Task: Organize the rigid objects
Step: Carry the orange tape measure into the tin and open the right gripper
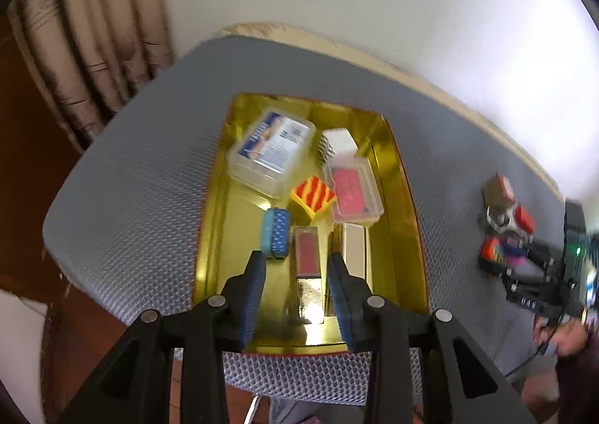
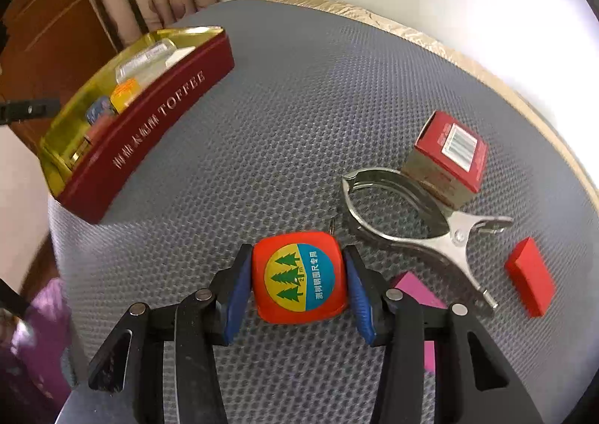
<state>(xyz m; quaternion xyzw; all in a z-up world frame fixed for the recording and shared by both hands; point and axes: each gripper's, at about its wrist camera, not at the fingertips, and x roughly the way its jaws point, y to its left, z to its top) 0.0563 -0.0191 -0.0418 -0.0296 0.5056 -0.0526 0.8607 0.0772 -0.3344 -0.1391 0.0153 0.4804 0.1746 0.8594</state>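
A gold-lined red toffee tin (image 1: pixel 404 199) holds two clear plastic boxes, a striped orange block (image 1: pixel 313 195), a blue eraser (image 1: pixel 276 232) and a lipstick-like tube (image 1: pixel 307 259). My left gripper (image 1: pixel 297 267) is open above the tin's near end, its pads either side of the tube without touching it. My right gripper (image 2: pixel 297 274) is shut on an orange tape measure (image 2: pixel 299 276), seen from the left wrist too (image 1: pixel 493 255). The tin (image 2: pixel 149 124) lies to its far left.
On the grey mat by my right gripper lie a metal clamp (image 2: pixel 411 214), a red carton (image 2: pixel 447 158), a red block (image 2: pixel 529 276) and a pink piece (image 2: pixel 415 289). A curtain (image 1: pixel 93 42) hangs beyond the table's far left edge.
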